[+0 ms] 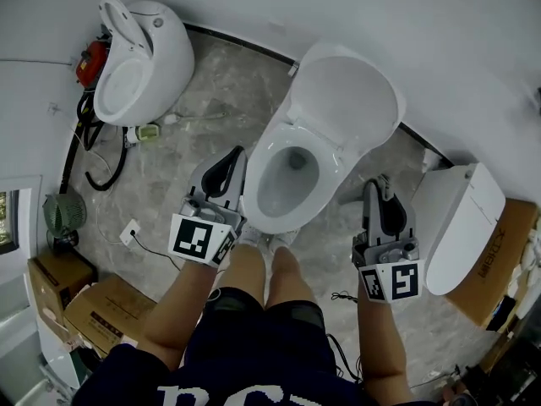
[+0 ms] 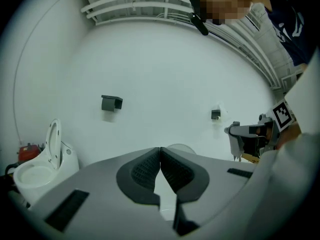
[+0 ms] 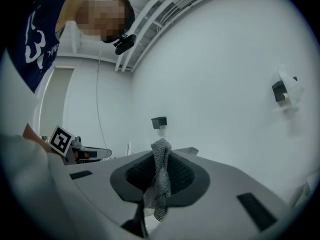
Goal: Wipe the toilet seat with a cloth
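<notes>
The toilet [image 1: 279, 214] fills the middle of the head view, and its lid [image 1: 347, 91] is tipped up toward the upper right. The white ring around the bowl, which I take for the toilet seat [image 1: 328, 184], lies open and unobstructed at frame centre. Two other toilets, one at the upper left and one at the right edge, play no part in this.

My left gripper [image 1: 237, 157] hangs just beside the bowl's left edge. In its own view the two jaws meet at the tips with nothing between them. My right gripper [image 1: 373, 186] hangs off the bowl's right side, a little apart from it. Both point up at the wall rather than down at the seat.

The cloth [image 3: 161, 179], a grey mesh rag, sits in the centre of the right gripper view. It is pinched between that gripper's pads, with a tuft above the jaws and a tail drooping below.

By my reckoning only the pick-up is done. The cloth touches no part of the seat, and I see no sign either way of wiping. Lowering the rag onto the ring and sweeping round it is all left to do.
</notes>
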The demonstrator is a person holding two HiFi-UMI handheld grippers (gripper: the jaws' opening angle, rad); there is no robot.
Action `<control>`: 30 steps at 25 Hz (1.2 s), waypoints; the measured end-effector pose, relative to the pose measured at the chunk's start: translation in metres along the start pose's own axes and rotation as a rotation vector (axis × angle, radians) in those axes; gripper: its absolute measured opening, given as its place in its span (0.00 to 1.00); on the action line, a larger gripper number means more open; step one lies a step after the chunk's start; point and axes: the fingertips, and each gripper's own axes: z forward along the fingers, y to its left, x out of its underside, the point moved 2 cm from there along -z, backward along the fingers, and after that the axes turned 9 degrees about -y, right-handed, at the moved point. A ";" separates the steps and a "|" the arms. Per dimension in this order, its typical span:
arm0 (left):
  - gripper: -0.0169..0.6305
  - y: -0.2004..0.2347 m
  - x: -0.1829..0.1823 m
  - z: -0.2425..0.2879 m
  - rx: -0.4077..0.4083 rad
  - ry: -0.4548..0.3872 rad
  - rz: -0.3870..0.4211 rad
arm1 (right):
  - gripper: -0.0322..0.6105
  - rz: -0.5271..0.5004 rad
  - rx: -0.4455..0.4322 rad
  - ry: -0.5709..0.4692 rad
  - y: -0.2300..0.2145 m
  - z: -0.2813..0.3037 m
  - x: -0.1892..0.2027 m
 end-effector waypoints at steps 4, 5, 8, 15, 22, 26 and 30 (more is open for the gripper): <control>0.06 0.008 0.039 0.026 -0.009 0.021 -0.010 | 0.16 0.021 0.022 0.049 -0.021 0.015 0.057; 0.06 0.011 0.048 0.031 -0.008 0.026 -0.015 | 0.16 0.019 0.027 0.061 -0.024 0.018 0.070; 0.06 0.017 0.077 0.043 0.002 0.048 -0.027 | 0.16 0.010 0.048 0.104 -0.031 0.027 0.110; 0.06 0.033 0.185 0.071 0.005 0.084 -0.058 | 0.16 0.012 0.108 0.191 -0.059 0.036 0.244; 0.06 0.047 0.274 0.069 -0.010 0.138 -0.086 | 0.16 -0.057 0.118 0.311 -0.085 0.037 0.354; 0.06 0.050 0.314 0.063 -0.002 0.180 -0.094 | 0.16 -0.098 0.100 0.405 -0.097 0.040 0.418; 0.06 0.052 0.340 0.063 0.005 0.200 -0.105 | 0.16 -0.164 0.086 0.502 -0.106 0.037 0.465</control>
